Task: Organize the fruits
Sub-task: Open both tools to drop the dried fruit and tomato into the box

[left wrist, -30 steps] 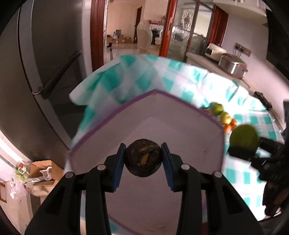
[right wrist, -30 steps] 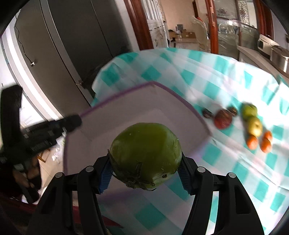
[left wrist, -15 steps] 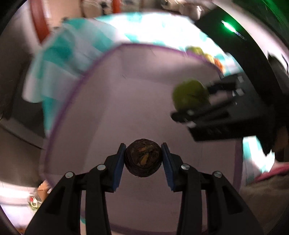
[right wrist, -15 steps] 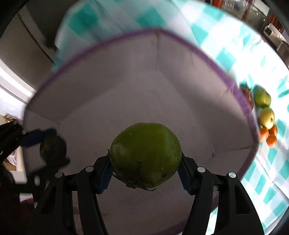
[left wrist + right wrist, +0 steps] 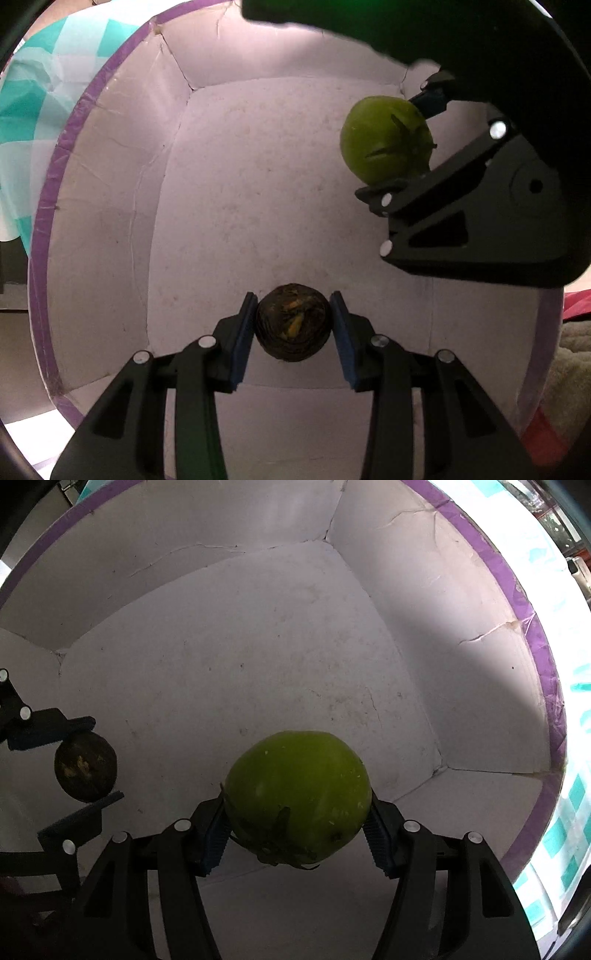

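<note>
Both grippers point straight down into a white box with a purple rim (image 5: 50, 192) (image 5: 543, 653). My left gripper (image 5: 293, 325) is shut on a small dark brown wrinkled fruit (image 5: 293, 321), held above the box floor near the front wall. My right gripper (image 5: 297, 812) is shut on a large green fruit (image 5: 299, 794) with its stem end facing the camera. The left wrist view has the green fruit (image 5: 386, 138) at upper right in the right gripper (image 5: 406, 147). At the left edge of the right wrist view hangs the dark fruit (image 5: 85, 766) in the left gripper (image 5: 86, 764).
The box floor (image 5: 240, 657) is bare white, with scuffed, cracked walls. A teal and white checked tablecloth (image 5: 33, 74) (image 5: 572, 801) lies outside the box. Red and beige cloth (image 5: 569, 339) shows at the right edge of the left wrist view.
Both grippers have tipped downward and sunk from above the table into the box, each keeping its fruit. The room and the fruits on the cloth have dropped out of view.
</note>
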